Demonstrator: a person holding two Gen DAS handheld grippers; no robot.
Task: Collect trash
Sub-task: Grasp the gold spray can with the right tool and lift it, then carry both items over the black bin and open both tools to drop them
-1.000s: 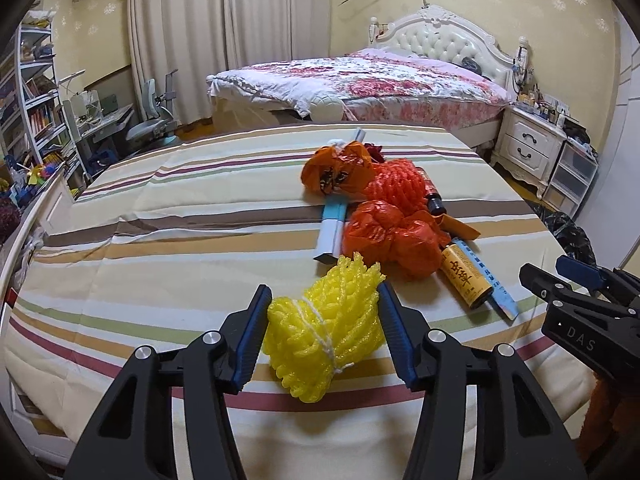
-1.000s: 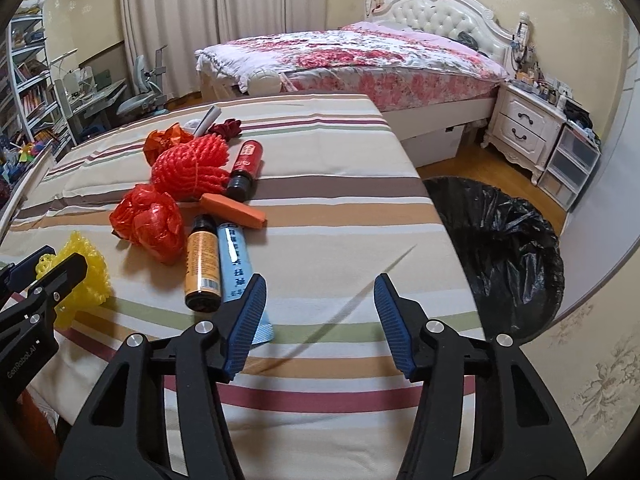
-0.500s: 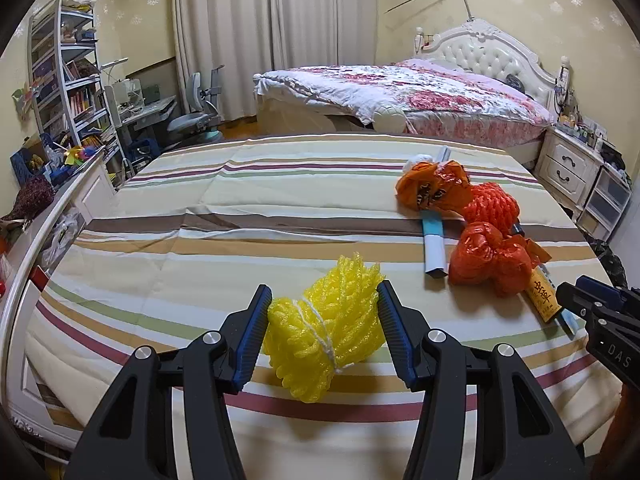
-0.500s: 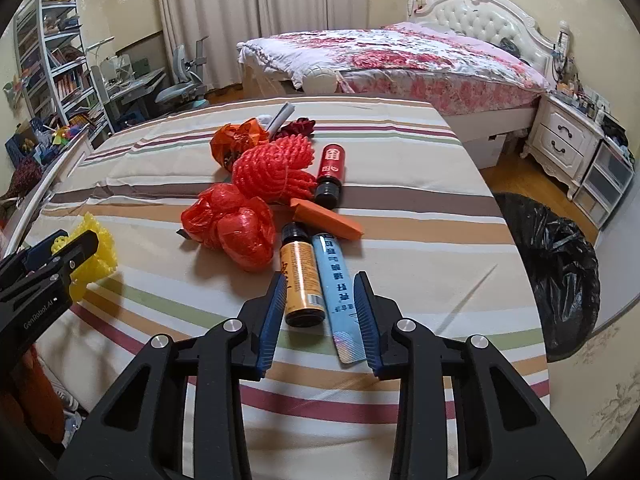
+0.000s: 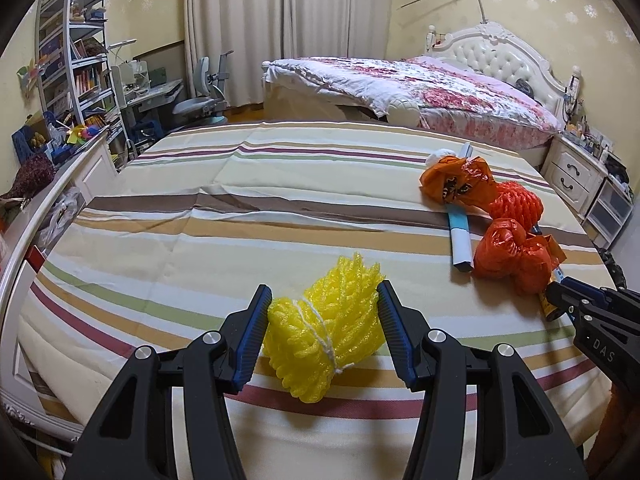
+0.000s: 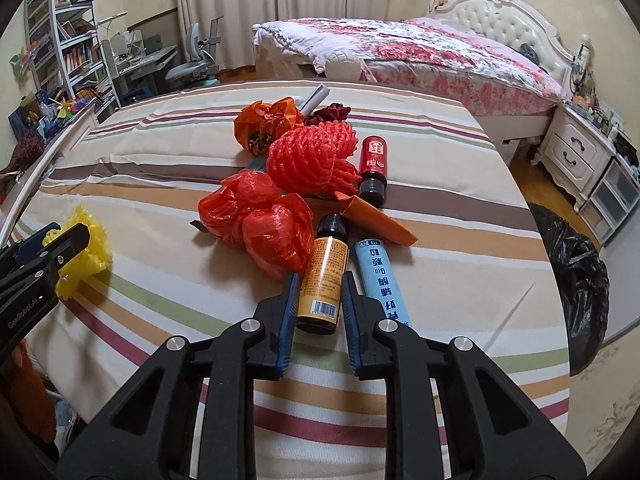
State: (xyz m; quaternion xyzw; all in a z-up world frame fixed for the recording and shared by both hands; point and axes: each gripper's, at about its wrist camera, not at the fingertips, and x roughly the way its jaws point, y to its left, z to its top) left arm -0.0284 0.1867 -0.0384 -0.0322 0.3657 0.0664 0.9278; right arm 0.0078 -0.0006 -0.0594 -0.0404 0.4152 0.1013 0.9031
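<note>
Left wrist: left hand-held gripper (image 5: 322,330) clamped around knobbly yellow foam-net bundle (image 5: 326,330); right hand-held gripper (image 6: 318,306) tight around smooth cylindrical orange-labelled bottle (image 6: 324,276).

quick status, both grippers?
Left gripper: shut on yellow foam net.
Right gripper: jaws just closed on orange-labelled bottle.

Left tongs (image 5: 320,326) around yellow foam net (image 5: 326,336)

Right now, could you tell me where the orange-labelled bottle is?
In the right wrist view, the orange-labelled bottle lies on the striped cloth between the right gripper's pads, beside the blue tube and red plastic bag.
</note>
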